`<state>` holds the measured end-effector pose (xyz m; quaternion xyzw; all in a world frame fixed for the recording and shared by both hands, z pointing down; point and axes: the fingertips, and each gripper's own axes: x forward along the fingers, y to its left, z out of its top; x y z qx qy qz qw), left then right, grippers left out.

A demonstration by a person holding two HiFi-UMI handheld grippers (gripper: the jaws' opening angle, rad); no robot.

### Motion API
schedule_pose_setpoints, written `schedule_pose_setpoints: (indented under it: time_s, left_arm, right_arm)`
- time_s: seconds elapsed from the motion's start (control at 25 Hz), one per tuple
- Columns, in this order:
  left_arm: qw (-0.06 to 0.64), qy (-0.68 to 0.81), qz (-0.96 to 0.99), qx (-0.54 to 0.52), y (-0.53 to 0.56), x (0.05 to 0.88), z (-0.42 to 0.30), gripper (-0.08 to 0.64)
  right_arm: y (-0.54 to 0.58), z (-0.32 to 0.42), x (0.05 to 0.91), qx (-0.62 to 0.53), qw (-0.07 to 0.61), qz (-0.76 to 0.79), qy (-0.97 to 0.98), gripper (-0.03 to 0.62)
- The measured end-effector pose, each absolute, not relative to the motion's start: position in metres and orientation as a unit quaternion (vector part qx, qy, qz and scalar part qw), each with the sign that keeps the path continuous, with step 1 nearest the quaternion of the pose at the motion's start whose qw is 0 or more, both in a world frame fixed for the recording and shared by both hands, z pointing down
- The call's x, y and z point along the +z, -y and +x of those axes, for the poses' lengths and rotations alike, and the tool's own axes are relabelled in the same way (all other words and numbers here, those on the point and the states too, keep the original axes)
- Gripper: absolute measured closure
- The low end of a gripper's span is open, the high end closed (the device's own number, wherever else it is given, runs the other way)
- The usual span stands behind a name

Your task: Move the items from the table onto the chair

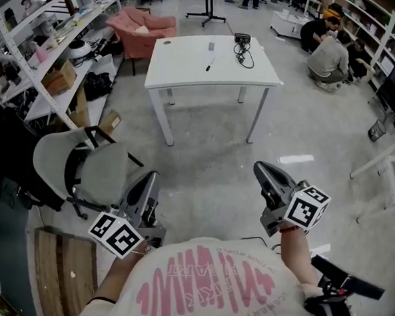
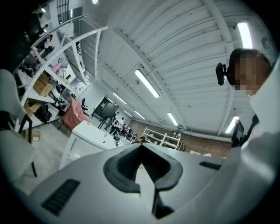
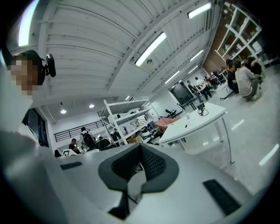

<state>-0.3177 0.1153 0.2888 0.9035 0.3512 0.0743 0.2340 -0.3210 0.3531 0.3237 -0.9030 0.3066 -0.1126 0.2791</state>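
Approach stage, nothing picked up yet. Left gripper (image 1: 149, 179) pinched together with nothing in it, same for right gripper (image 1: 259, 167) (both held level, out in front of the shirt). Well apart from the table (image 1: 189, 70), bare floor in between. Over on the table: a black cable (image 1: 242, 53), a pen (image 1: 207, 68) and a small pale bit (image 1: 211, 46), all toward the far side. Chair (image 1: 103, 171) just beside the left gripper, nothing on its seat so far.

Next up, most likely: walk to the table, spread one pair of jaws, go for the pen or the cable, then carry it back to the chair. Floppy-looking cable, so probably better grabbed at the bundled part.

Hard to make out: the pale bit, too small to name. Ditto a round mark near the table's left corner, hole or object, can't tell. Chair base partly cut off behind the left gripper. Mostly ceiling and shelves in both gripper views, table only far off.
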Motion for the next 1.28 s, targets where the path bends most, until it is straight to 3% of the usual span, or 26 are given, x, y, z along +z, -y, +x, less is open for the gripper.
schedule_pose_setpoints:
  time_s: [0.32, 0.64, 1.28]
  left_arm:
    - [0.13, -0.35, 0.926, 0.046, -0.113, 0.293, -0.304, 0.551]
    - [0.149, -0.345, 0.925, 0.058, -0.127, 0.294, -0.253, 0.551]
    - [0.15, -0.286, 0.946, 0.034, -0.201, 0.291, -0.089, 0.551]
  right_arm:
    - [-0.34, -0.31, 0.32, -0.089, 0.296, -0.892, -0.33, 0.578]
    - [-0.353, -0.25, 0.325, -0.109, 0.287, -0.891, -0.334, 0.58]
    - [-0.43, -0.055, 0.326, -0.127, 0.26, -0.876, -0.387, 0.58]
